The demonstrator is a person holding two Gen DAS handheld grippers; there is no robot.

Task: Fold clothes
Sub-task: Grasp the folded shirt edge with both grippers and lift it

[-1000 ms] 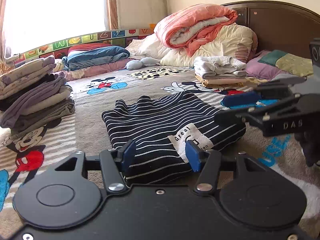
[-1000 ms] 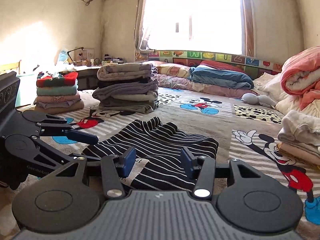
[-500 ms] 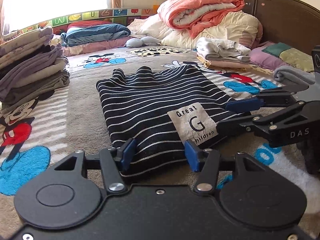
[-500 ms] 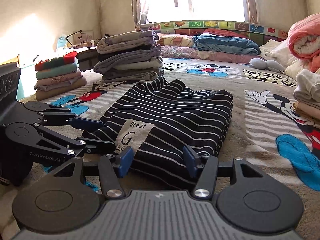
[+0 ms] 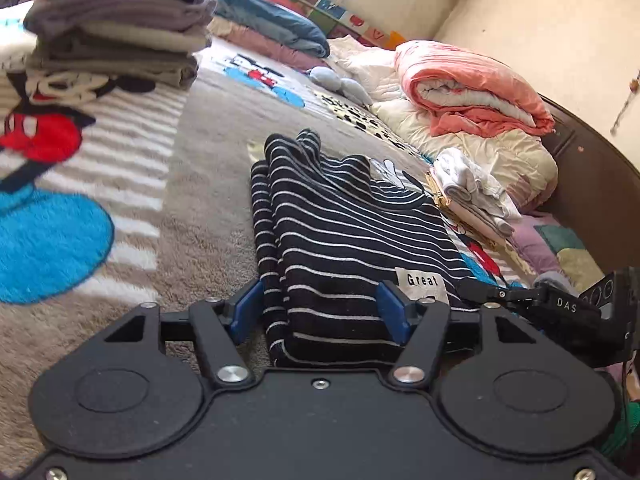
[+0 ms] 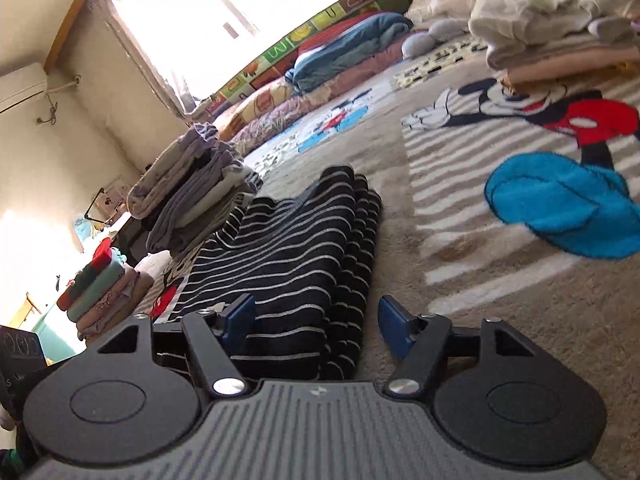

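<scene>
Both the left tongs [image 5: 320, 312] and the right tongs [image 6: 316, 324] stood spread, straddling the near edge of the striped shirt [image 5: 340, 232] on the bed [image 5: 200, 200].

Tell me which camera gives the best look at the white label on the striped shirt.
The left wrist view. There the white label lies face up on the striped shirt, and the word Great can be read beside the left gripper. The right wrist view shows the shirt's folded edge; the label cannot be made out.
</scene>
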